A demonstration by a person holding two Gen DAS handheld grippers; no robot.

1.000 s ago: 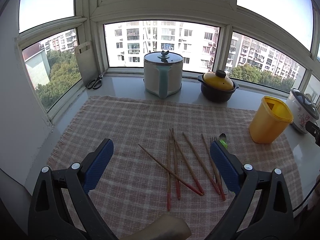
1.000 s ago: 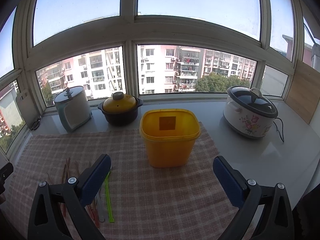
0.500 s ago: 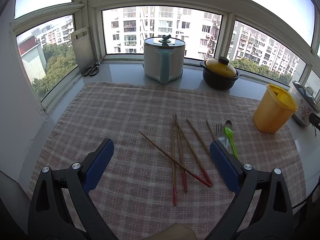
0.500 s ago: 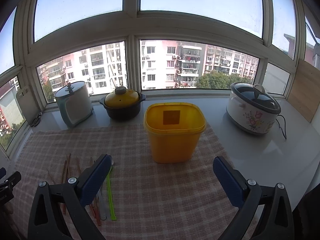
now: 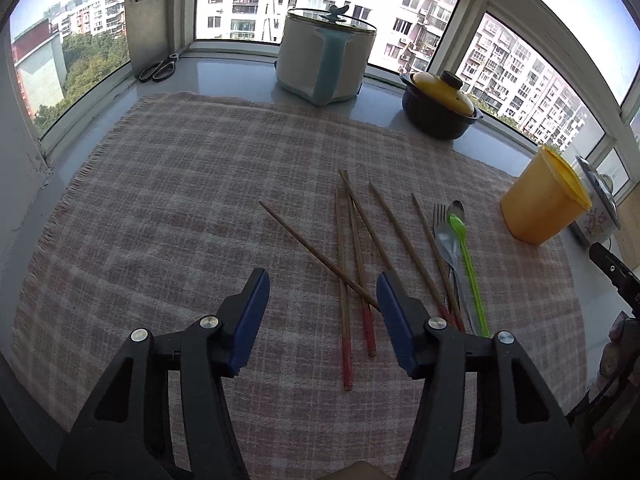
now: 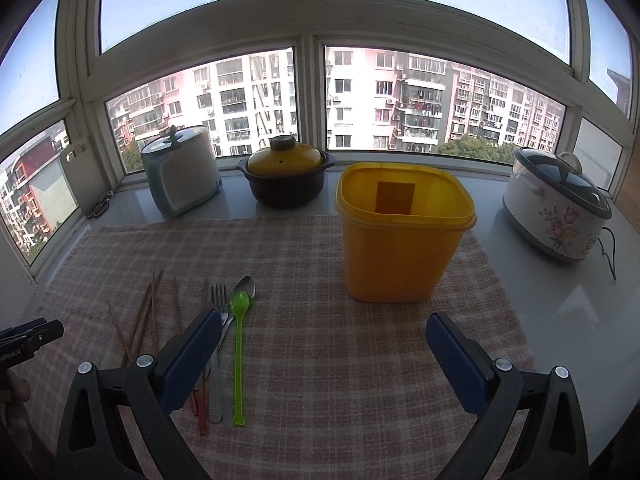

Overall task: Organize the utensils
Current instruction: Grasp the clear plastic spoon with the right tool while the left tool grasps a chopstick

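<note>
Several red-tipped wooden chopsticks (image 5: 352, 248) lie fanned and crossed on the checked cloth (image 5: 180, 200). Beside them on the right lie a metal fork (image 5: 440, 220), a metal spoon (image 5: 456, 210) and a green plastic spoon (image 5: 466, 256). An open yellow container (image 5: 540, 200) stands at the right. My left gripper (image 5: 322, 296) is open, narrower than before, low over the chopsticks' red ends, holding nothing. My right gripper (image 6: 324, 344) is open and empty, with the chopsticks (image 6: 140, 320), fork (image 6: 219, 300) and green spoon (image 6: 239, 344) by its left finger and the yellow container (image 6: 400, 236) ahead.
On the sill behind the cloth stand a white and blue cooker (image 5: 324, 60), a dark pot with yellow lid (image 5: 440, 108) and a floral rice cooker (image 6: 556, 208). Scissors (image 5: 158, 68) and a cutting board (image 5: 146, 20) are at the far left. Windows surround the counter.
My left gripper has moved forward and down over the chopsticks and its jaws have narrowed. My right gripper has tipped down a little toward the cloth.
</note>
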